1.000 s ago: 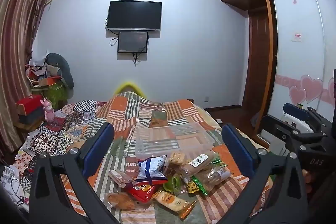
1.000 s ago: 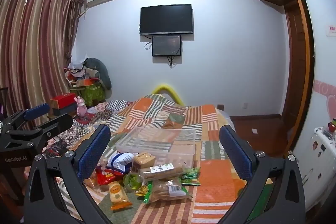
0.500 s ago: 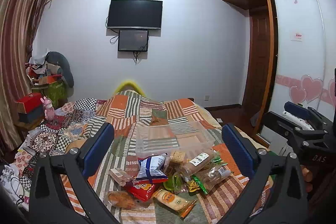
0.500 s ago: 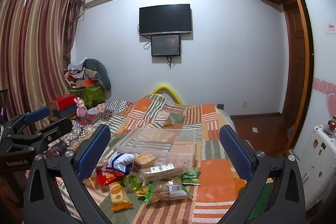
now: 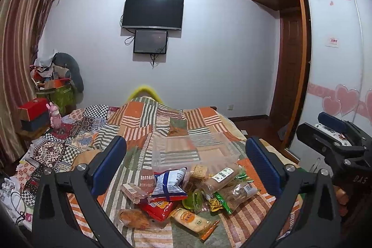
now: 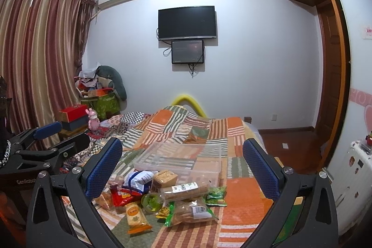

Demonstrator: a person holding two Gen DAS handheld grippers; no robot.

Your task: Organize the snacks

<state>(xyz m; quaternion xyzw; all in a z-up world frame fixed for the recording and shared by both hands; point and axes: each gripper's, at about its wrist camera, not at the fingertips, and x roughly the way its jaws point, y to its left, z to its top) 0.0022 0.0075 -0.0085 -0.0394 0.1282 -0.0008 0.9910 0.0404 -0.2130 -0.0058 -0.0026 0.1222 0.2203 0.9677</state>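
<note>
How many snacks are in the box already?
None yet. The clear box looks empty. Both the left gripper and right gripper are open, holding nothing. The whole snack pile on the quilt is left to sort.

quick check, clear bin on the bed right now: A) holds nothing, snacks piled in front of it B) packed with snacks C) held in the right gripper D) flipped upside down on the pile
A: the bin shows only the quilt pattern through its walls, and the snacks lie heaped on the quilt at its near edge; both grippers, left and right, hang open above, holding nothing.
</note>
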